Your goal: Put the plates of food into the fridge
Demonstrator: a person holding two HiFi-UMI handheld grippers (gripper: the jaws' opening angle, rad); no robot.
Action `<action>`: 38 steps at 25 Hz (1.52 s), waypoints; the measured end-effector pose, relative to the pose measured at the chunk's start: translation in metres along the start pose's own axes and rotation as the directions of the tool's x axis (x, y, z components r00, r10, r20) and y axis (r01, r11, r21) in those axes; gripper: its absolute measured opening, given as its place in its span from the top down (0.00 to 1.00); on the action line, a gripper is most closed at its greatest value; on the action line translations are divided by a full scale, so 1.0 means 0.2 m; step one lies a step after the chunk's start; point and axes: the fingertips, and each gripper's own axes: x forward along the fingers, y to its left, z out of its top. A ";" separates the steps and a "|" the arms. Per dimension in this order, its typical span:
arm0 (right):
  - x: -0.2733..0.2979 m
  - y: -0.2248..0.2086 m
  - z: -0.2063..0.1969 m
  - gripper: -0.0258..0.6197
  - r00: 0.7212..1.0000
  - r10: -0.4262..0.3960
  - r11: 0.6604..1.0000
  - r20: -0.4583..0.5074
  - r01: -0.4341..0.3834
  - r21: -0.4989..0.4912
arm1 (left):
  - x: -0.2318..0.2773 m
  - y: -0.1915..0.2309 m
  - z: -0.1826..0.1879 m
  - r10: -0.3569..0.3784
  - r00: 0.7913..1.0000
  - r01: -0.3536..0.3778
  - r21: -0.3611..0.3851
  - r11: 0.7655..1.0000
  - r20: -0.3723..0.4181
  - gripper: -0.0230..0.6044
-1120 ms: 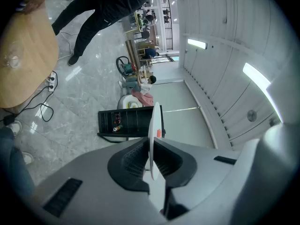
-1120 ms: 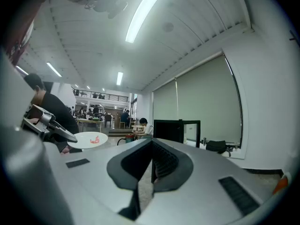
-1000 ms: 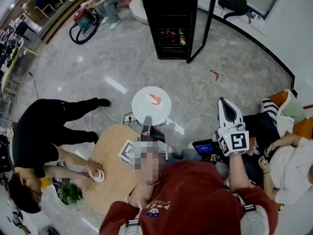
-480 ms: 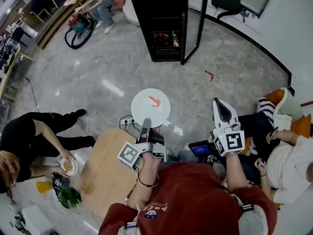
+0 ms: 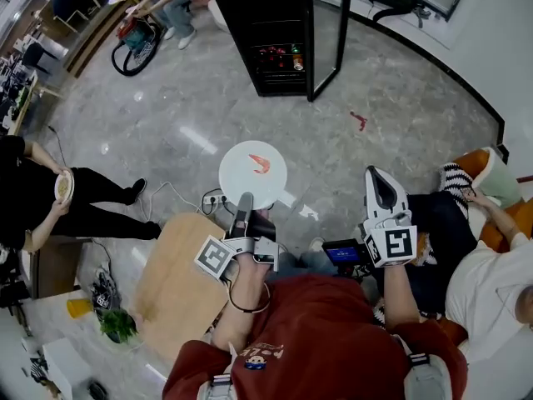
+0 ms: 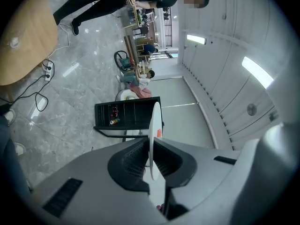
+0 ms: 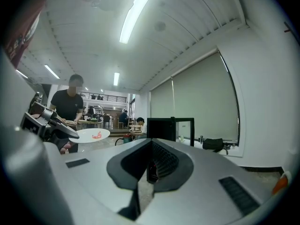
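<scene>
gripping the near rim of the white plate [image 5: 252, 173], the left gripper [image 5: 244, 202] has its jaws narrow on that edge. the plate juts out level beyond them, toward the far black fridge [image 5: 275, 32], whose door stands open. a pink shrimp [image 5: 261, 164] lies on it. the right gripper [image 5: 377, 177], well to the right, has its jaws pressed together. the print on the red shirt [image 5: 325, 340] is too small to read.

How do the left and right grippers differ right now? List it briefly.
The left gripper is clamped on the rim of the white plate; the right gripper is shut on nothing. The left gripper is rolled onto its side, so the plate shows edge-on in its view; the right gripper sits upright. Both point ahead toward the open black fridge.
</scene>
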 end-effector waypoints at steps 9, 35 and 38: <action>0.07 -0.10 -0.03 0.94 1.000 0.021 1.000 -0.010 -0.020 0.016 | 0.10 -0.04 -0.06 -0.015 1.000 0.015 -0.018 1.000 0.024 0.92; 1.04 0.19 0.05 0.94 0.996 0.054 0.997 -0.075 -0.058 -0.048 | 0.71 0.05 0.50 0.034 0.998 -0.039 -0.097 0.995 -0.055 0.92; 1.16 0.23 0.09 0.94 0.996 0.049 0.996 -0.071 -0.054 -0.065 | 0.79 0.05 0.59 0.033 0.997 -0.040 -0.101 0.994 -0.069 0.92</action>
